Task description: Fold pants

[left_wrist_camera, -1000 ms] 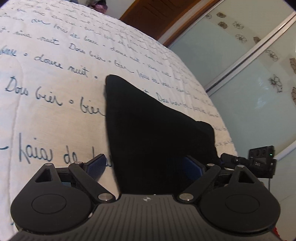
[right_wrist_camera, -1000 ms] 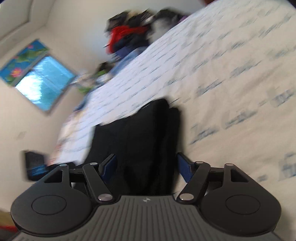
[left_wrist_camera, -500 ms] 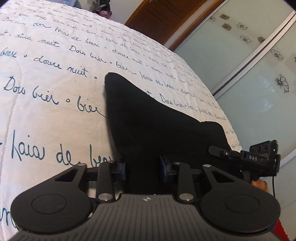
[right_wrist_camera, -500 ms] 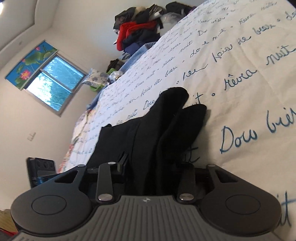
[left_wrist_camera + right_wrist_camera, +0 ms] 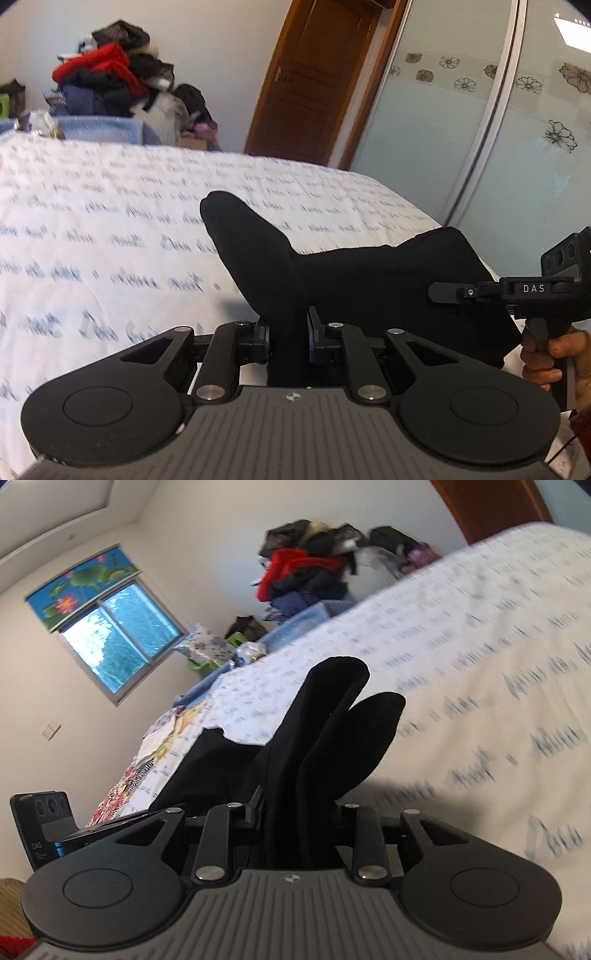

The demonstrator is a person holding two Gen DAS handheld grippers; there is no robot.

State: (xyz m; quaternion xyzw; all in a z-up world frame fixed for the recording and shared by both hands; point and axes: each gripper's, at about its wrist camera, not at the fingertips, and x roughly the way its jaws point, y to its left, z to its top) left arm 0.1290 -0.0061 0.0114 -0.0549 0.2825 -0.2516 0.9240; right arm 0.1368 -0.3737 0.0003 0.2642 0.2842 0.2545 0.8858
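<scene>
Black pants [image 5: 369, 273] lie on a white bedcover with blue handwriting [image 5: 110, 221]; their near edge is raised off it. My left gripper [image 5: 288, 332] has a bunched fold of the black cloth between its pads, and its jaws are closing on it. In the right wrist view the pants [image 5: 332, 720] rise in two folded lobes from my right gripper [image 5: 295, 812], whose jaws are also closing with the cloth pinched between them. The far end of the pants rests on the bedcover [image 5: 480, 664]. The fingertips of both grippers are hidden by the fabric.
A pile of clothes [image 5: 110, 81] sits beyond the bed's far edge. A wooden door [image 5: 314, 74] and frosted sliding panels [image 5: 480, 147] stand at the right. A hand [image 5: 546, 358] holds the other gripper's handle. A window [image 5: 118, 635] is at the left.
Both grippers went from open around the pants' near edge to pinched on it, then rose with the cloth. Both views tipped up and now show the room.
</scene>
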